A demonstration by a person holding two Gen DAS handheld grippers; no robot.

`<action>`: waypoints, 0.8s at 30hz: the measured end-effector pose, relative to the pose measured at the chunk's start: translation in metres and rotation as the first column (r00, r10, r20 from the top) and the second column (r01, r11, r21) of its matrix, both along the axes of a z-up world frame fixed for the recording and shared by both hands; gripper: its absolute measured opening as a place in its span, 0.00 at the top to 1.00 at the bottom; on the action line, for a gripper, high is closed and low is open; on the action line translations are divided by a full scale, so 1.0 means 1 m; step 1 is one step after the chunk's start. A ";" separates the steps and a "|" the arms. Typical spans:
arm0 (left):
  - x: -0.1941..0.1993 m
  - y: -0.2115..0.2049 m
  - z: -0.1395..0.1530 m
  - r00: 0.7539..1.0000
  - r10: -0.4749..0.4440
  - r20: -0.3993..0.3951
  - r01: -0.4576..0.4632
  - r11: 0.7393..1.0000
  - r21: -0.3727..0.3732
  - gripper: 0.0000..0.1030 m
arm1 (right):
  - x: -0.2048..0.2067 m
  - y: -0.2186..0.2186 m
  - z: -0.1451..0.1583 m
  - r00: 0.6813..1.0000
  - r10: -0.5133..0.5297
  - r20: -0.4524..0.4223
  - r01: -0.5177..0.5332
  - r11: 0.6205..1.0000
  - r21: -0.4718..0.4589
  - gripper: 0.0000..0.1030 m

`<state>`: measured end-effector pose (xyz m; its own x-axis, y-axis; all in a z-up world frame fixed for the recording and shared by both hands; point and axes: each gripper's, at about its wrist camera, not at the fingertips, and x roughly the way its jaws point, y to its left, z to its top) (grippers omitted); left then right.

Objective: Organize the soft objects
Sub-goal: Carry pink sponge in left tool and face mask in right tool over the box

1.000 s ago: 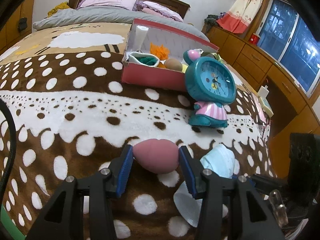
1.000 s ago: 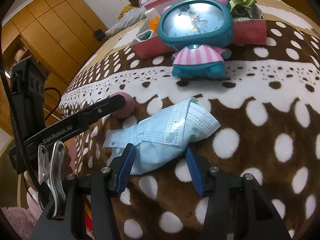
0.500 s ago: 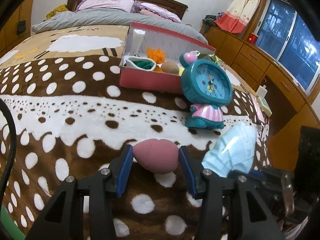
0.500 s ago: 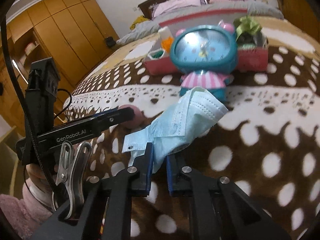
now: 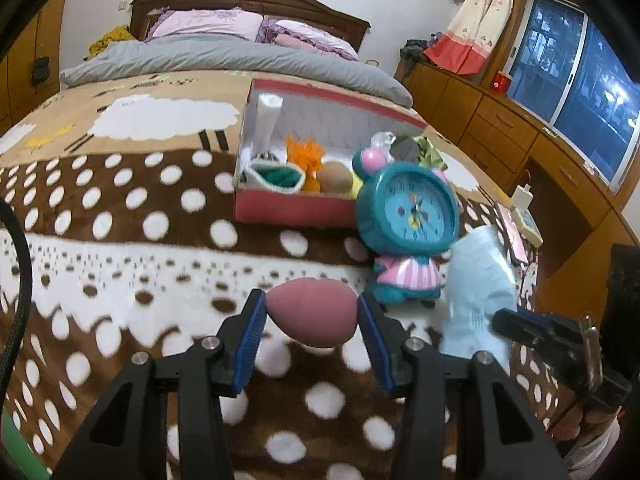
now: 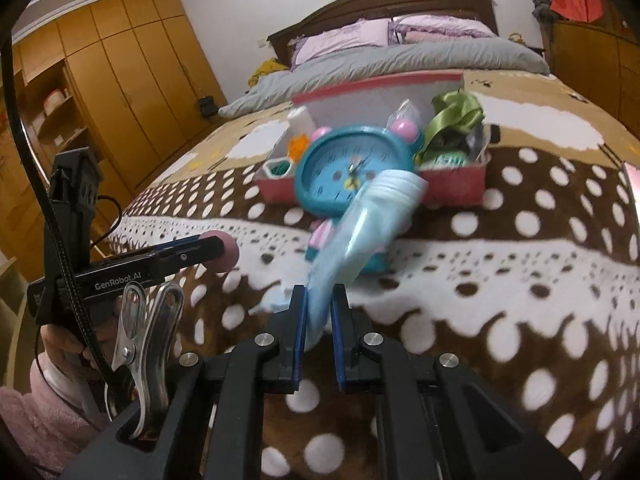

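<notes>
Open spotted blanket (image 5: 120,240) to the left of the teal clock (image 5: 408,216), a clear lane up to the red box (image 5: 288,212). Clock upright just before the box's near wall, blocking the straight line from both tongs. Box top open, floor crowded with small items. Right of the clock, little room: bed edge, then wooden drawers (image 5: 500,128)

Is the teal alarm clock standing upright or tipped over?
Upright. The teal alarm clock stands on its pink striped base on the spotted blanket, dial facing the camera, in front of the red box.
</notes>
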<state>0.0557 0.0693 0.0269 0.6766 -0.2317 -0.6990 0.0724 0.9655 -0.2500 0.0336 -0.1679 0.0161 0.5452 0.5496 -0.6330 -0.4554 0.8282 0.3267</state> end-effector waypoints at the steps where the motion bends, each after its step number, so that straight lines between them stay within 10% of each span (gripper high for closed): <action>1: 0.004 0.000 0.004 1.000 0.000 0.007 0.000 1.000 0.002 0.52 | 0.003 -0.002 0.003 1.000 -0.006 0.008 0.006 1.000 0.002 0.87; 24: 0.065 -0.018 0.046 0.996 -0.045 0.076 0.041 0.998 0.055 0.52 | 0.050 -0.013 0.056 0.991 -0.041 0.129 0.045 0.999 -0.021 0.89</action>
